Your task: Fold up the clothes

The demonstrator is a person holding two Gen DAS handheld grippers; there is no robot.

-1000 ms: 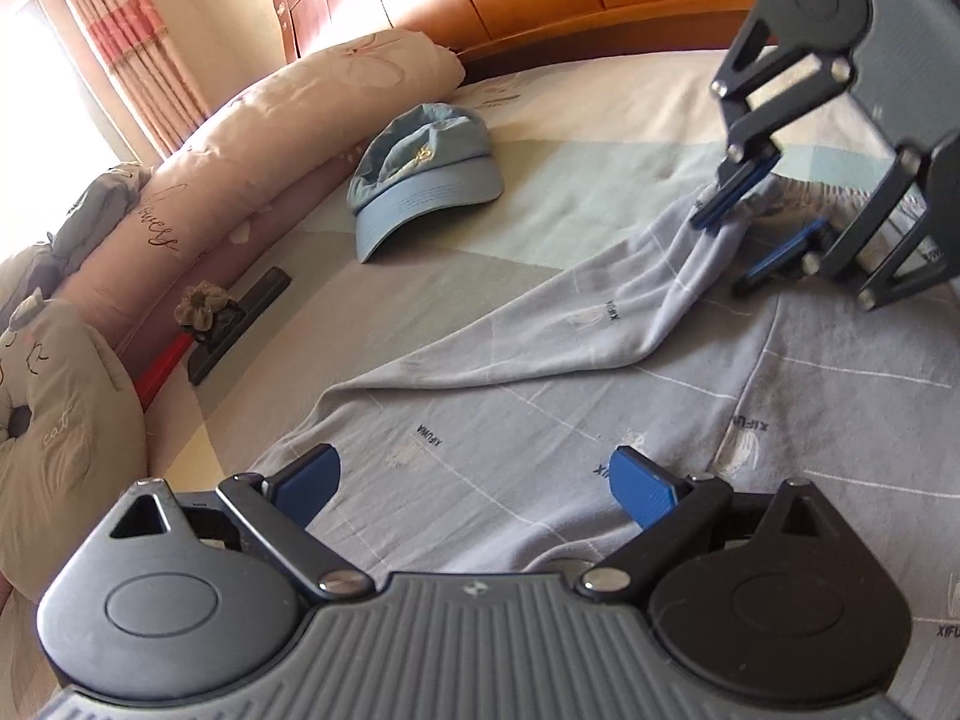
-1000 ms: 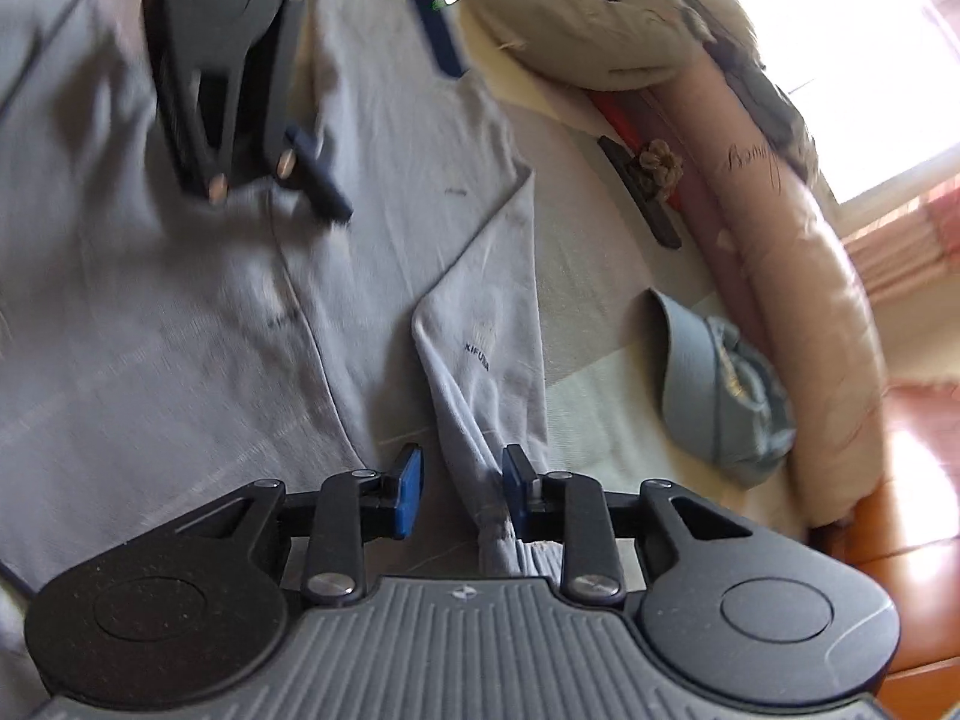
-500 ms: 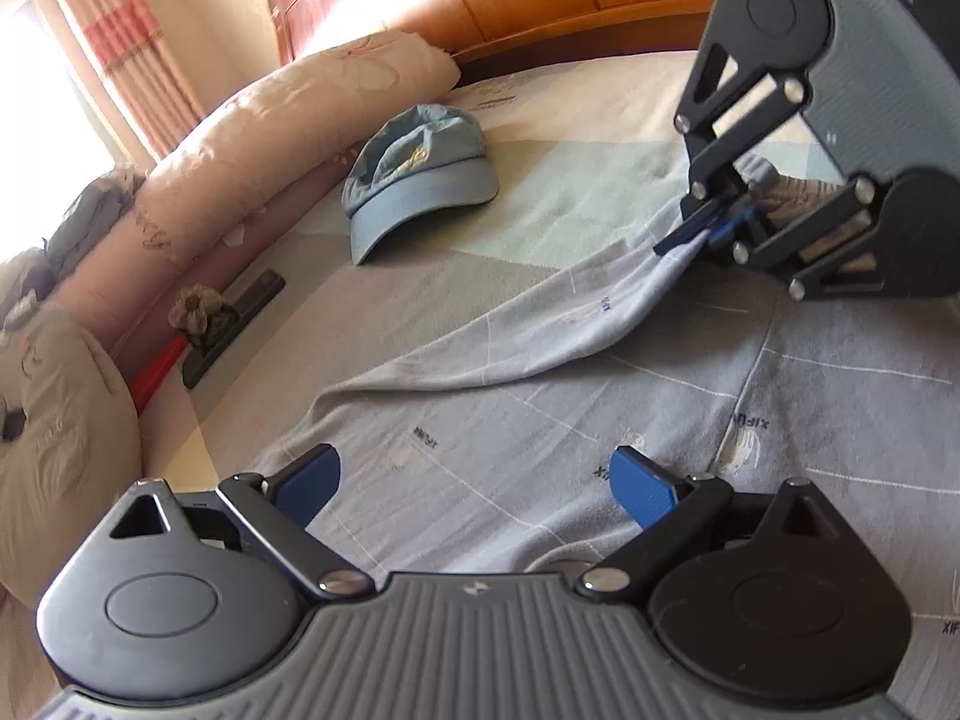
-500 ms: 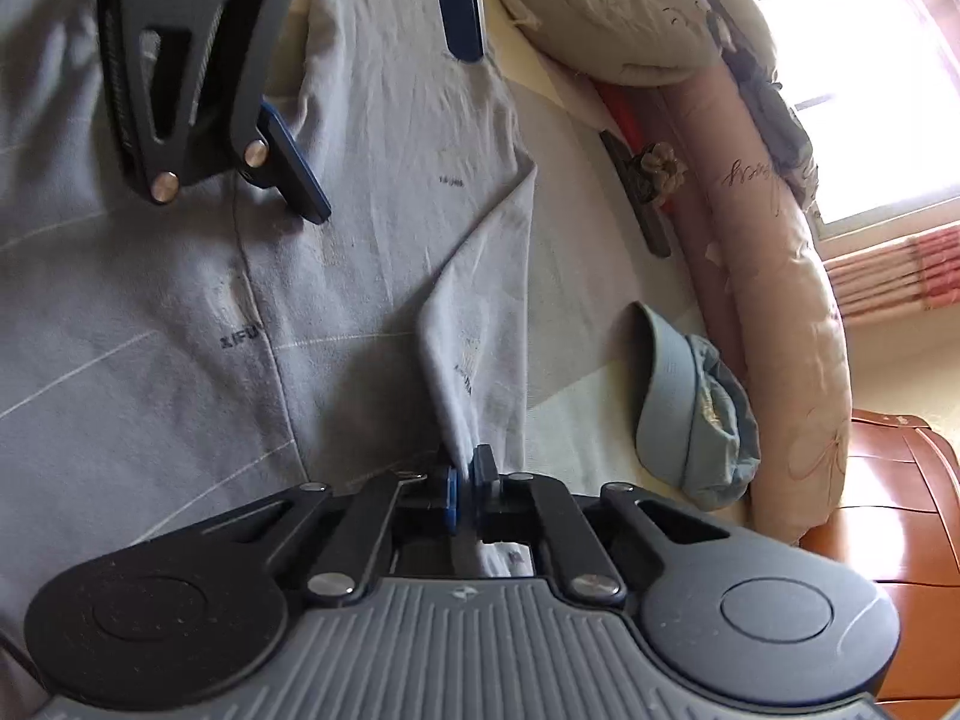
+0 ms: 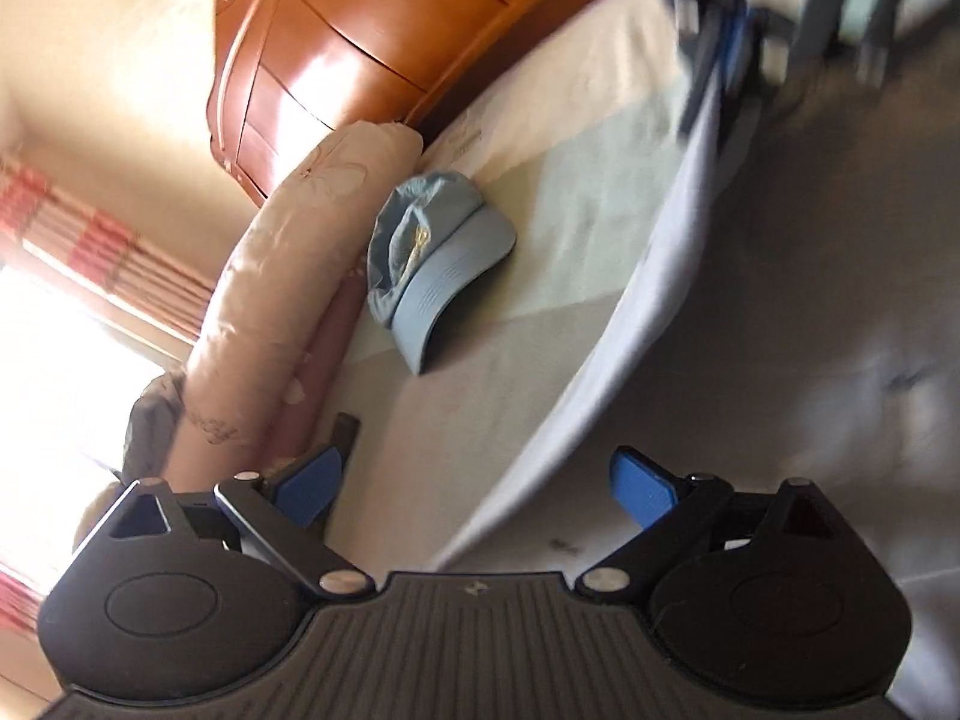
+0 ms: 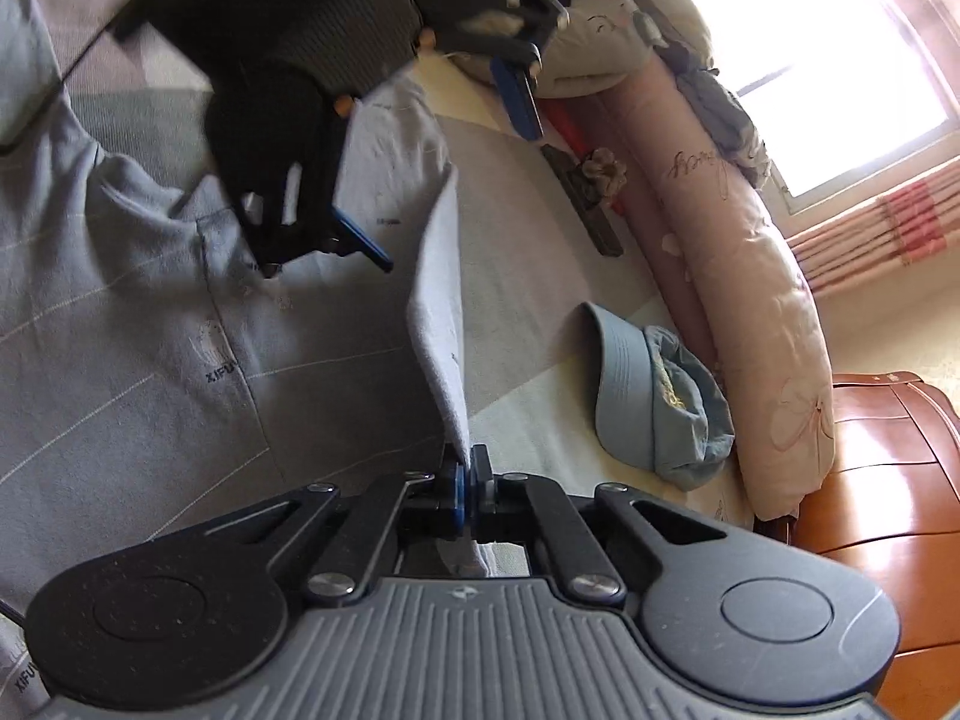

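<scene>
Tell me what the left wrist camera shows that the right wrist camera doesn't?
Only the left view shows the open left hand-held gripper from behind, nothing between its pads. Only the right view shows the right hand-held gripper shut on the sleeve, the shirt's printed body and the window. Both show the cap, the pink bolster and the wooden headboard.

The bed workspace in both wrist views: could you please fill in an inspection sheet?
Surface: bed sheet, pale patchwork.
Job's things: grey shirt spread out; its sleeve lifted taut.
Clutter: blue cap, dark hair clip.
Grippers: right gripper shut on the sleeve; left gripper open, holding nothing.
Cables: nothing seen.
Surroundings: pink bolster, wooden headboard, window, striped curtain.
</scene>
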